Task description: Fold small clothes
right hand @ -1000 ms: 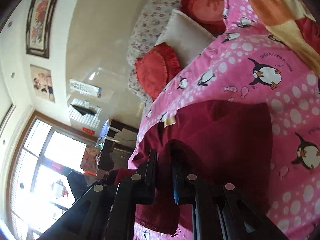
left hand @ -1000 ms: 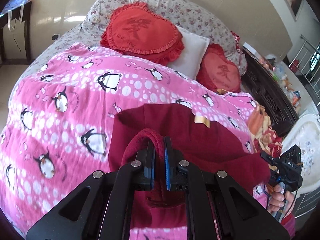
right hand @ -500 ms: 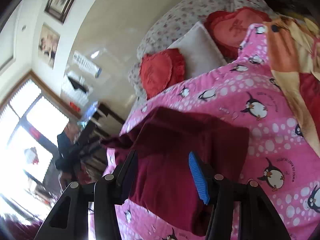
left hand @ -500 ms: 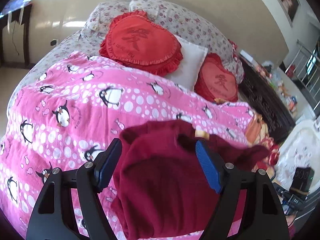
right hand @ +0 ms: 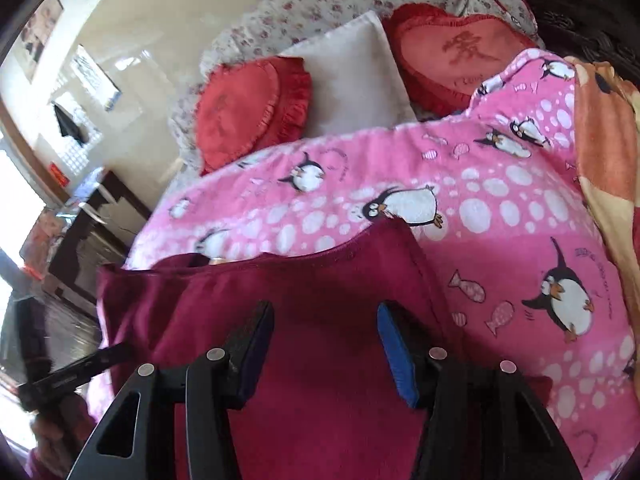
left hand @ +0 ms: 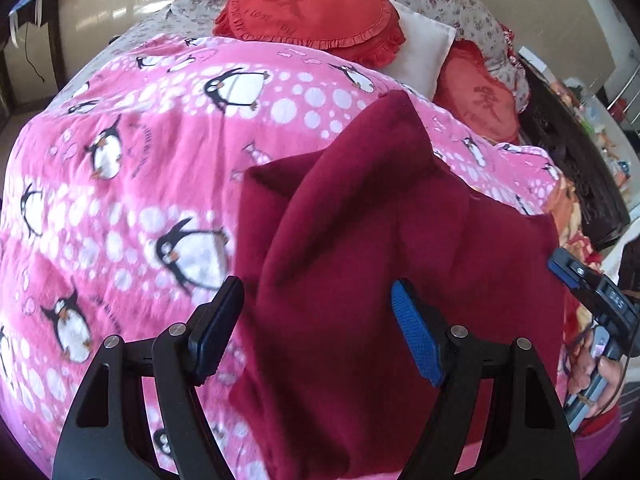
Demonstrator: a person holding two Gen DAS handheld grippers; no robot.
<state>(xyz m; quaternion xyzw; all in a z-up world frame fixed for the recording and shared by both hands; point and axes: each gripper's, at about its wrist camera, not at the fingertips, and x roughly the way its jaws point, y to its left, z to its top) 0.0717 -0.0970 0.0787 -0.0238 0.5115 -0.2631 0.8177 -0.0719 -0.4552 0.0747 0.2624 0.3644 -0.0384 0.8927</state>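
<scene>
Maroon garment (left hand: 360,280) on penguin blanket (left hand: 120,160); cushion (left hand: 308,8) reads "I LOVE YOU".

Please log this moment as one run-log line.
phase: fold just released | left gripper: open, empty | right gripper: open, empty | garment: maroon, lying rumpled on penguin blanket

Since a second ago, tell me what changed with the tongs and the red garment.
Both tongs let go. The left tongs and right tongs, each clamped on a fold of the dark red garment a second ago, now stand open above it. The garment dropped onto the pink penguin blanket, one fold lying over its middle. The blanket and the red heart cushions stayed put.
</scene>
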